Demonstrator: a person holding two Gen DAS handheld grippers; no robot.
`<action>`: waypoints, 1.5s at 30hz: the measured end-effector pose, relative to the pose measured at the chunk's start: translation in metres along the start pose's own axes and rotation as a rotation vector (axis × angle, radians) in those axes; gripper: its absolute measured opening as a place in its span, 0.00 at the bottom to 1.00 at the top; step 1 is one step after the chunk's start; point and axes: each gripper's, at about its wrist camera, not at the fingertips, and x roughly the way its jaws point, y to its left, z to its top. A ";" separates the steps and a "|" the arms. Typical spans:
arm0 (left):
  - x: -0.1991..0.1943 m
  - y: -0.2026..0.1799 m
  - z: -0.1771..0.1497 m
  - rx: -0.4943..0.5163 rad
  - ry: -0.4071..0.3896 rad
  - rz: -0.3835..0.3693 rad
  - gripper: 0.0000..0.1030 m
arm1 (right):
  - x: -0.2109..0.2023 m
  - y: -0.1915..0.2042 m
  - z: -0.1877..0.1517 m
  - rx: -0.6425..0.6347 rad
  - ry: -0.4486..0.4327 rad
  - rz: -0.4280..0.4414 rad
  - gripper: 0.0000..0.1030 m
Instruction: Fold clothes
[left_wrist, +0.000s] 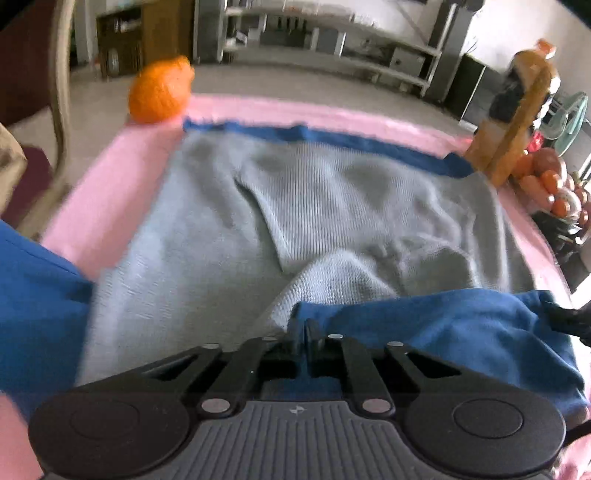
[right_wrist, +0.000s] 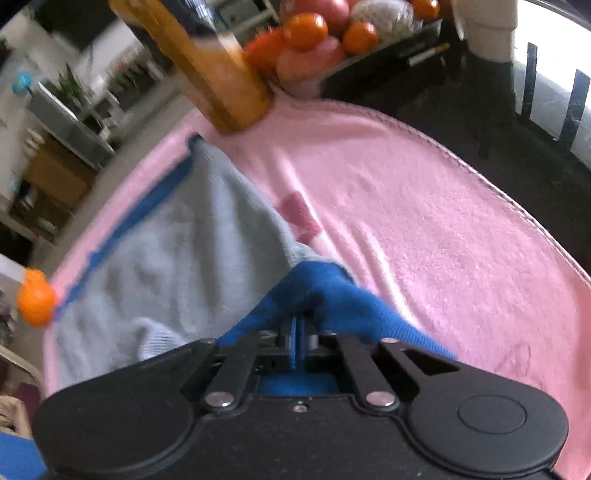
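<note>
A pale grey-blue knitted garment (left_wrist: 314, 206) with a dark blue band (left_wrist: 332, 138) along its far edge lies spread on a pink towel (left_wrist: 122, 184). Its near hem is dark blue (left_wrist: 443, 332) and lifted. My left gripper (left_wrist: 303, 334) is shut on this blue hem at its left end. In the right wrist view the same garment (right_wrist: 166, 251) lies left of centre on the pink towel (right_wrist: 424, 221). My right gripper (right_wrist: 297, 332) is shut on the blue hem (right_wrist: 317, 291), which bunches over the fingers.
An orange fruit (left_wrist: 160, 92) sits at the towel's far left corner. An amber bottle (right_wrist: 207, 62) stands at the far right corner, with a pile of oranges and other fruit (right_wrist: 314, 33) behind it. A chair frame (left_wrist: 61, 110) stands at the left. Dark tabletop (right_wrist: 480, 110) borders the towel.
</note>
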 end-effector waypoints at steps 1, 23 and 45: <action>-0.013 0.000 -0.001 0.015 -0.007 0.007 0.09 | -0.013 0.000 -0.006 0.003 -0.006 0.044 0.09; 0.006 -0.028 -0.049 0.132 0.065 -0.012 0.18 | -0.003 0.018 -0.074 -0.164 0.221 0.078 0.05; -0.182 0.228 -0.016 -0.371 -0.334 -0.009 0.27 | -0.119 0.171 -0.115 -0.280 0.060 0.512 0.42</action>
